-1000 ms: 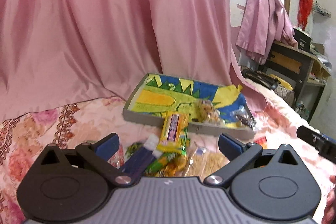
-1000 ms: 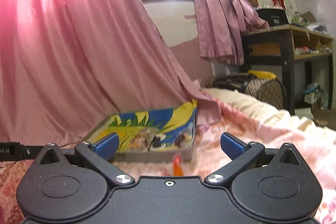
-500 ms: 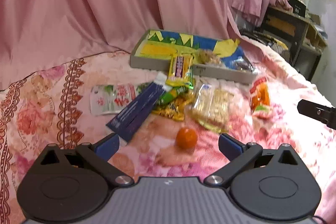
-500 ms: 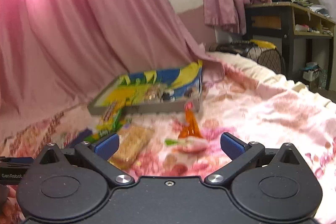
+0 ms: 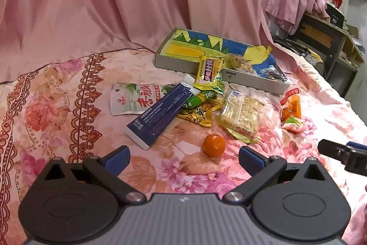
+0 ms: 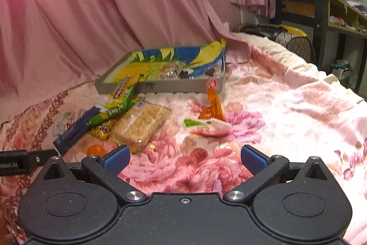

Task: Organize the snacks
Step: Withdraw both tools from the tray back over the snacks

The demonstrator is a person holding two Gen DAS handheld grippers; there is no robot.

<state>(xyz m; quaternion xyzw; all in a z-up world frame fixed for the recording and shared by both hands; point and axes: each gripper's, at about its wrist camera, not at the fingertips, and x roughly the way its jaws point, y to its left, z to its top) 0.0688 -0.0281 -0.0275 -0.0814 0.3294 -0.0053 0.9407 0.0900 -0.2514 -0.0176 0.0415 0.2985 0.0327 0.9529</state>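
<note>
Left hand-held gripper (image 5: 184, 159) wide open, empty, near orange (image 5: 213, 145); right hand-held gripper (image 6: 184, 157) likewise, prob. touching nothing.

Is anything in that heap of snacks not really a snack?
Yes: the dark blue tube looks like toothpaste, lying slantwise among the packets. Also, a yellow packet leans half over the tray's front wall, neither in nor out.

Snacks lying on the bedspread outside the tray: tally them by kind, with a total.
Flat packets: 5, the white pouch, dark blue packet, yellow bar, green stick, gold packet
Rice crisp pack: 1
Orange jelly bag: 1
Pink-green packet: 1
Tangerine: 1
Total: 9
</note>
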